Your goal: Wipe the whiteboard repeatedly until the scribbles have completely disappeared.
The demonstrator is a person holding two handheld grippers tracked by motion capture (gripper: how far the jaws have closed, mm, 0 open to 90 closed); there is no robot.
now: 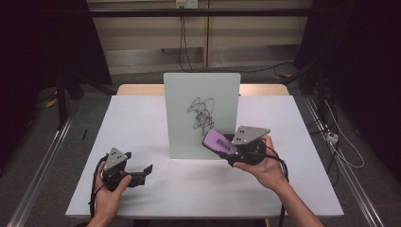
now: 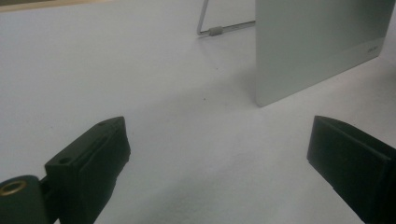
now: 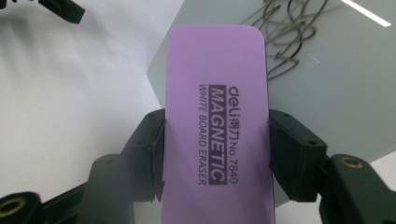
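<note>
A small whiteboard (image 1: 202, 113) stands upright in the middle of the table, with a black scribble (image 1: 201, 114) on its right half. My right gripper (image 1: 226, 147) is shut on a purple whiteboard eraser (image 1: 219, 142), held just in front of the board's lower right, below the scribble. In the right gripper view the eraser (image 3: 217, 121) sits between both pads, and the scribble (image 3: 285, 32) lies beyond it. My left gripper (image 1: 146, 171) rests low at the table's front left, open and holding nothing. Its jaws stand wide apart in the left gripper view, the board's corner (image 2: 317, 46) beyond them.
The table (image 1: 142, 123) is covered in white. Behind the board a wire stand (image 2: 219, 29) props it up. Dark curtains flank the table and cables run along the floor at the right (image 1: 340, 146).
</note>
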